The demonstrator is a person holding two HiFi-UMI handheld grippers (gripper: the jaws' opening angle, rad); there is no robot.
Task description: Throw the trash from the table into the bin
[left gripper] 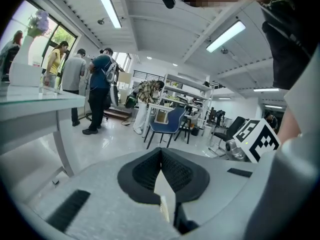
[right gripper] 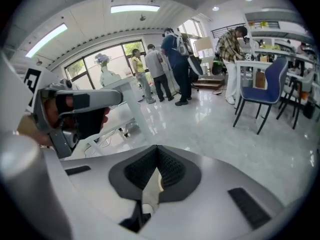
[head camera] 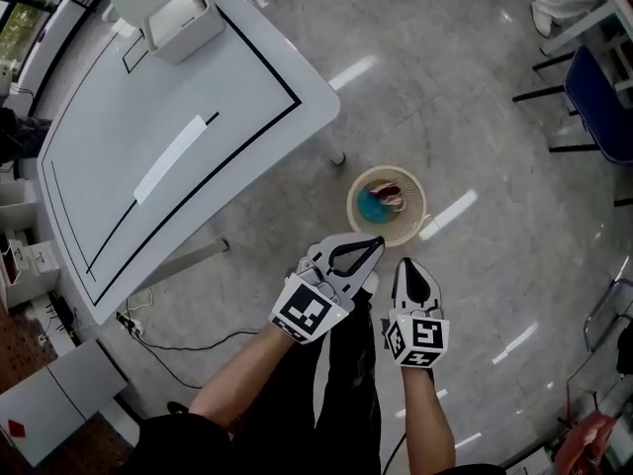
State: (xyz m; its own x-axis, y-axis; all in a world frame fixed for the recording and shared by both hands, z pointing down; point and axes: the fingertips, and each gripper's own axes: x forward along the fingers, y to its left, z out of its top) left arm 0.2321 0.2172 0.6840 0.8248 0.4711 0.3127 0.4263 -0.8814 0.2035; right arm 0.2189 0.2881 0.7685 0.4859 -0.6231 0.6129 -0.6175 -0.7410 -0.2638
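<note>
The round beige bin point(head camera: 358, 216) stands on the floor just past the table's corner. A blue piece of trash point(head camera: 374, 207) and a red-and-white piece point(head camera: 392, 196) lie inside it. Both grippers hang in the air in front of the person, a little short of the bin. My left gripper point(head camera: 380, 239) point(left gripper: 161, 150) is shut, tips meeting, with nothing between them. My right gripper point(head camera: 407, 262) point(right gripper: 157, 147) is beside it, also shut and empty. The white table point(head camera: 227, 77) with black lines is at the upper left; only a white box point(head camera: 183, 18) shows on it.
A blue chair point(head camera: 601, 107) and other chair legs stand at the right. Cables point(head camera: 158, 339) and white boxes point(head camera: 49, 404) lie on the floor under the table's near edge. Several people point(left gripper: 100, 89) stand far off across the room.
</note>
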